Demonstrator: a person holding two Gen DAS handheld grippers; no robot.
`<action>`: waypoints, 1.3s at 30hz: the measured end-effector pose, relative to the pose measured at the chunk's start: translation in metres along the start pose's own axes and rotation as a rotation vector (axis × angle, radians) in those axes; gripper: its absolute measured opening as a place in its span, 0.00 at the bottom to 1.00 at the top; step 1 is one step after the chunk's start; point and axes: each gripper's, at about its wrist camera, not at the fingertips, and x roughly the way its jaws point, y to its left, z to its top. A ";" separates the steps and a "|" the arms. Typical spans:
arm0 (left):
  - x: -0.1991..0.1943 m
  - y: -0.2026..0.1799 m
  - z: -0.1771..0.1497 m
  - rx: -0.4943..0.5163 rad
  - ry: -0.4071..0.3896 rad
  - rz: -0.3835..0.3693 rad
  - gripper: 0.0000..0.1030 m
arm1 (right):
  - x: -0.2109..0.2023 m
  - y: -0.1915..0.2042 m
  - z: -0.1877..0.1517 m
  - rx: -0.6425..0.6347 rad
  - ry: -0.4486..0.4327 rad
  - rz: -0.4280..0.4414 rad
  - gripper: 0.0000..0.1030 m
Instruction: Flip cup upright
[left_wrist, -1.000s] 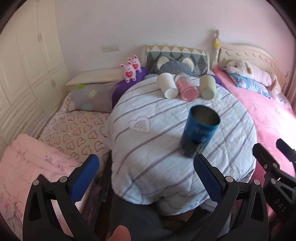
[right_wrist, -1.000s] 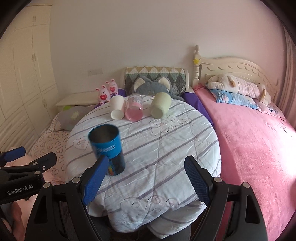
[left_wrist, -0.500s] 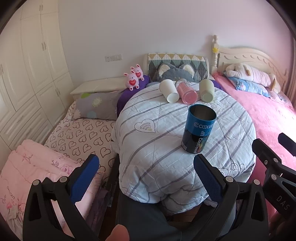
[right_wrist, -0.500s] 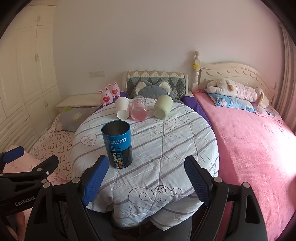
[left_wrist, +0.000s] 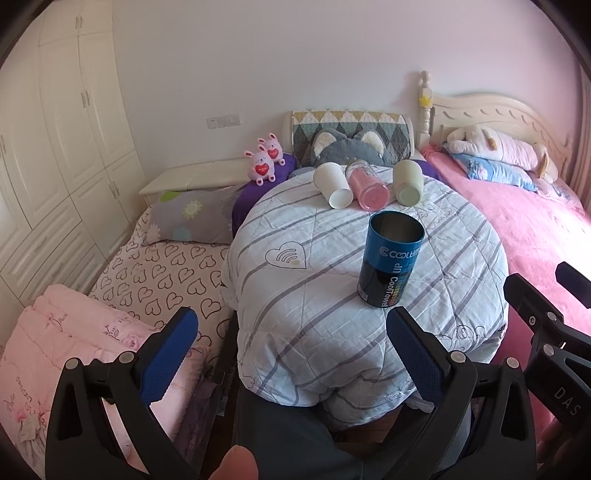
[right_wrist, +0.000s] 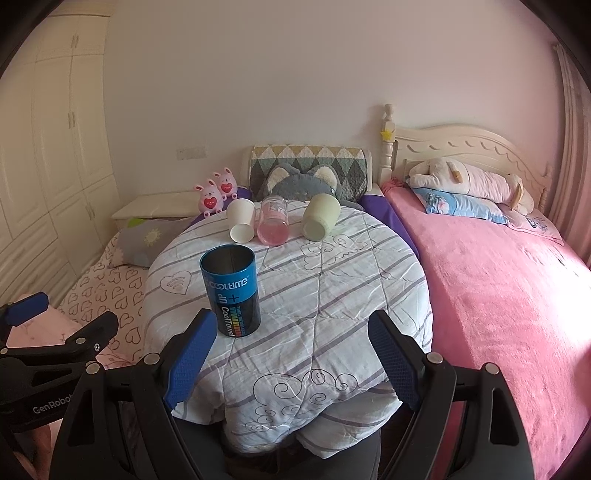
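Note:
A blue and black tin cup (left_wrist: 390, 258) stands upright, mouth up, on a round table with a striped quilt (left_wrist: 314, 288); it also shows in the right wrist view (right_wrist: 232, 291). Three cups lie on their sides at the table's far edge: a white paper cup (left_wrist: 332, 186), a pink clear jar (left_wrist: 367, 184) and a pale green cup (left_wrist: 406, 181). My left gripper (left_wrist: 291, 354) is open and empty, low at the table's near edge. My right gripper (right_wrist: 291, 354) is open and empty, just short of the tin cup.
A bed with a pink blanket (right_wrist: 498, 280) lies to the right. A heart-print mattress (left_wrist: 162, 273) and pillows lie to the left. Plush toys (left_wrist: 264, 164) and a cushion stand behind the table. White wardrobes (left_wrist: 55, 147) line the left wall.
Both grippers have drawn back and risen from the table. The blue tin cup, tilted a second ago, now stands straight and free.

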 end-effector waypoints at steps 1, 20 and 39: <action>0.000 0.000 0.000 0.000 -0.001 0.000 1.00 | 0.001 0.000 0.000 -0.001 0.001 0.001 0.83; 0.000 -0.002 -0.002 0.002 0.009 -0.006 1.00 | -0.001 0.000 0.000 0.004 -0.003 -0.003 0.83; 0.001 -0.003 -0.002 0.007 0.022 -0.014 1.00 | -0.002 0.000 0.001 0.000 -0.005 -0.007 0.83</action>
